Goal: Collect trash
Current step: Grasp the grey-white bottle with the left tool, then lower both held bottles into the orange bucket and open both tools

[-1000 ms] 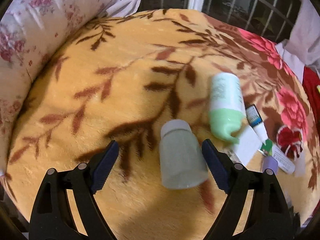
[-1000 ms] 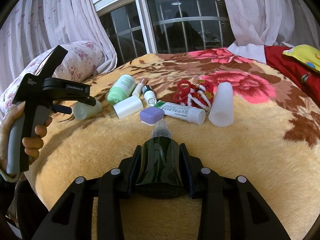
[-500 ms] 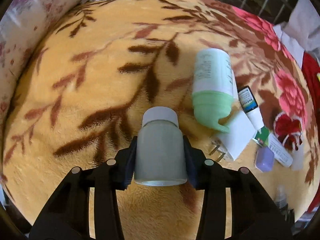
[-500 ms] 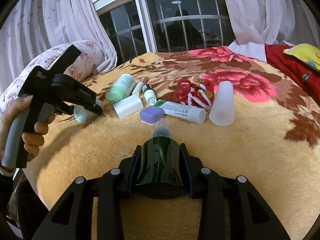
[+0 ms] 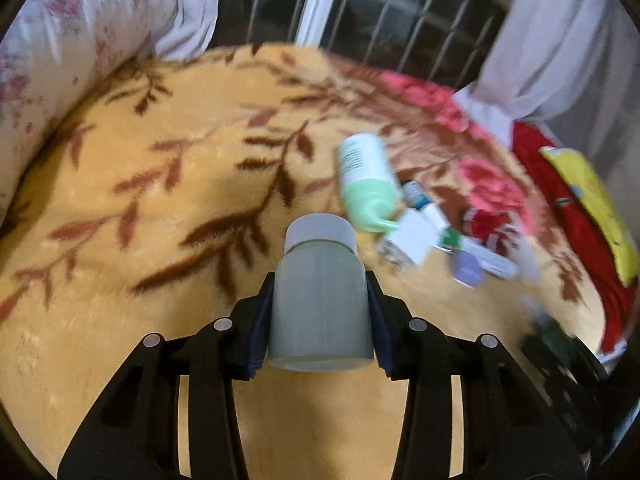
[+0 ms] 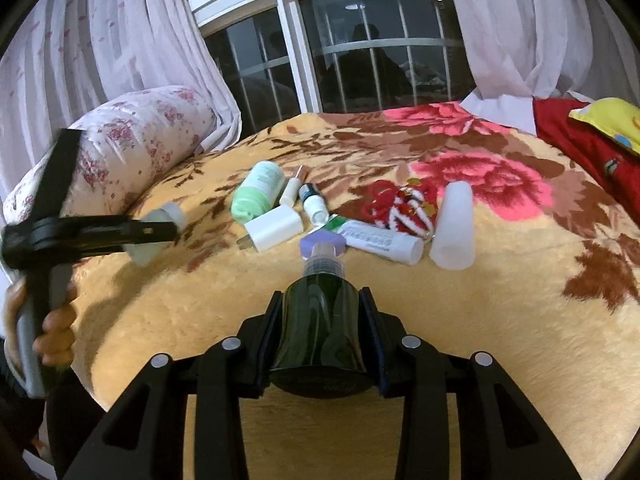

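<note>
My left gripper (image 5: 320,312) is shut on a frosted grey-white jar (image 5: 320,300) and holds it above the yellow floral blanket (image 5: 140,184). The right wrist view shows that gripper (image 6: 160,232) at the left with the jar (image 6: 168,216) lifted. My right gripper (image 6: 320,320) is shut on a dark green bottle (image 6: 320,320) with a clear neck. A pile of items lies on the blanket: a green-capped bottle (image 6: 256,196), a white block (image 6: 274,228), a small dropper bottle (image 6: 312,204), a purple case (image 6: 320,240), a white tube (image 6: 380,240) and a frosted cylinder (image 6: 454,224).
A floral bolster pillow (image 6: 132,136) lies at the left by the curtain. A red and white knotted ornament (image 6: 404,204) sits in the pile. A red cloth with a yellow pouch (image 6: 608,120) is at the right. A barred window (image 6: 360,52) stands behind the bed.
My left gripper closed on the frosted jar and has lifted it off the blanket, tilting upward. My right gripper has kept hold of the dark green bottle and barely moved.
</note>
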Demonstrator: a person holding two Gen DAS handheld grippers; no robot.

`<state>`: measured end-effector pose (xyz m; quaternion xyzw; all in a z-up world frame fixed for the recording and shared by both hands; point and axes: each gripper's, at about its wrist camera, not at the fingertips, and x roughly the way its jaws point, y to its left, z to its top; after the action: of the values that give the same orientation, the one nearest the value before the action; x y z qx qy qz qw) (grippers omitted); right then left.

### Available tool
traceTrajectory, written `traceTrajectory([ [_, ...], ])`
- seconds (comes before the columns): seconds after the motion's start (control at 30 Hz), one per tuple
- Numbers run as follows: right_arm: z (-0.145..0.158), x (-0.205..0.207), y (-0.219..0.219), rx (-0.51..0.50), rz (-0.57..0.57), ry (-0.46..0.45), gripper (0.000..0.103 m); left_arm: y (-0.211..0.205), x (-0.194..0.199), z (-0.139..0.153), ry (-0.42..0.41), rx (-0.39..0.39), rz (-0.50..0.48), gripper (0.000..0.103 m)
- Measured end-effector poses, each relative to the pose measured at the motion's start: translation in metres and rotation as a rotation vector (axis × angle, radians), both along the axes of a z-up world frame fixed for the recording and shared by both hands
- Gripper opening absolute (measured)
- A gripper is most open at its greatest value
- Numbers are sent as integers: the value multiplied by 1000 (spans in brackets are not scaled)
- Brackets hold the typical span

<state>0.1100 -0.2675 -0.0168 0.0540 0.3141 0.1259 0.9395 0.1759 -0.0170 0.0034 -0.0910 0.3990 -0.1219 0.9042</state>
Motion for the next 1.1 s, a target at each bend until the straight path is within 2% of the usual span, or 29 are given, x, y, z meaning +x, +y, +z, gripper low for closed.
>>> traceTrajectory([
  [0.2,9,-18,12,10,12,-15,37,-14,-72,13,-140,53,-54,42],
  [0.4,24,-64,16,16,29,-36,37,-20,-138,13,-178,82,-111,42],
  [0.53,24,-98,19,32,48,-18,37,-22,-179,1,-160,98,-145,42],
  [0.67,14,-128,23,63,59,38,37,-24,-203,-14,-122,120,-167,42],
  [0.9,-11,-172,33,41,73,119,37,-22,-220,-54,12,147,-174,42],
  [1.1,-38,-189,39,35,79,207,37,-21,-221,-79,114,146,-174,42],
])
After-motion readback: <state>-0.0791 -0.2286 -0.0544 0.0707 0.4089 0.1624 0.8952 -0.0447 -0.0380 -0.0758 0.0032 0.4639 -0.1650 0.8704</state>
